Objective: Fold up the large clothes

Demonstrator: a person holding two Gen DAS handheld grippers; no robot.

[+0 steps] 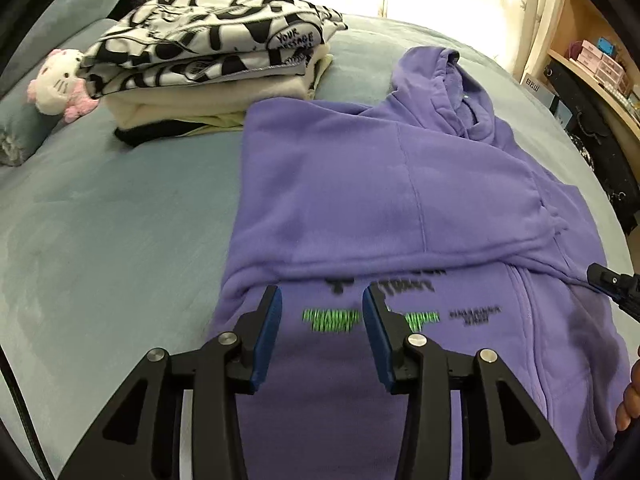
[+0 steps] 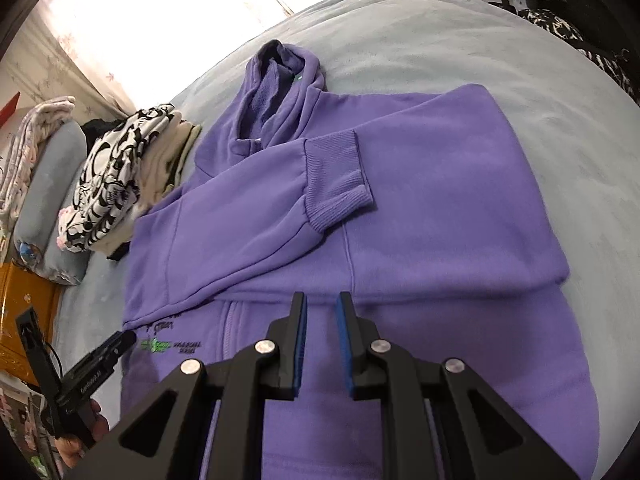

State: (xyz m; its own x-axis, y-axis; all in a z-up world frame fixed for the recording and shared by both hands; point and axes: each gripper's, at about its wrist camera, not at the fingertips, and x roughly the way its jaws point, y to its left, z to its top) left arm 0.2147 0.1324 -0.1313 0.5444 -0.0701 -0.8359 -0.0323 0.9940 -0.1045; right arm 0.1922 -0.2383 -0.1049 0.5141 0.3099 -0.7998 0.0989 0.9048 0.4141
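Both tongs hover empty — left tongs point(image 1: 322, 312) half-open, right tongs point(image 2: 322, 320) narrower — over one purple hoodie point(image 1: 380, 184).

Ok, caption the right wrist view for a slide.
Right gripper open above a purple hoodie, sleeves folded in, on the bed.

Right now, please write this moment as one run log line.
stage: sleeves folded in | purple hoodie flat on bed | left gripper open | right gripper open, empty

Soft matt fleece hoodie point(image 2: 400, 208) on plush bedcover point(image 2: 500, 80)
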